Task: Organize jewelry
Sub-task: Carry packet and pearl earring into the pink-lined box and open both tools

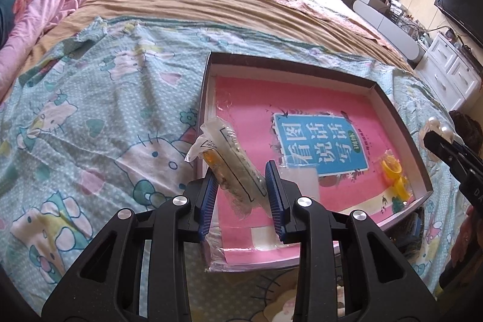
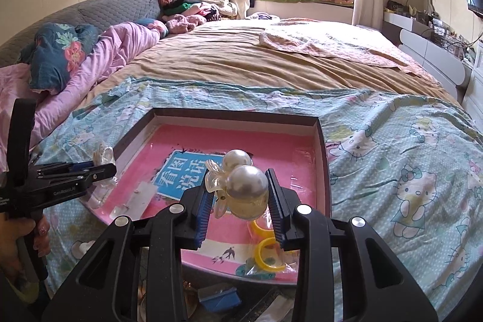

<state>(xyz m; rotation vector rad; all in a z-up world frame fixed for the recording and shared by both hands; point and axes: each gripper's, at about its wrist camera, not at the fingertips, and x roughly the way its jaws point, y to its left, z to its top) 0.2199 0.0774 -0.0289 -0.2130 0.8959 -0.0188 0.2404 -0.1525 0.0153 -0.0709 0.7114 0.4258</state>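
Left gripper (image 1: 241,186) is clamped on a clear packet (image 1: 229,162), blue pads pressing it from both sides, jaws only as far apart as the packet is thick. The packet sticks up and tilts to the left past the fingertips, and it hangs right over the near-left edge of the tray (image 1: 389,107). Something orange-brown is inside it, but the plastic is too crinkled for me to say what piece it is.

Right gripper (image 2: 238,192) is gripping a pearl clip (image 2: 241,186): two big pearls with a clear bow-shaped bit on the left, held between the pads above the tray's near-right part. The jaws are fairly wide because the lower bead fills the gap.

Under that, yellow rings (image 2: 267,249) in a clear bag lie on the tray floor at the near-right corner, just below the right gripper. In the left view the same rings (image 1: 392,174) sit well to the right of the packet.

The tray is a shallow dark-rimmed box with a pink book (image 1: 320,141) lying flat in it, blue label with Chinese characters. All of this sits on a Hello Kitty sheet (image 2: 407,171) spread over the bed (image 2: 241,62), with a tan cover farther back.
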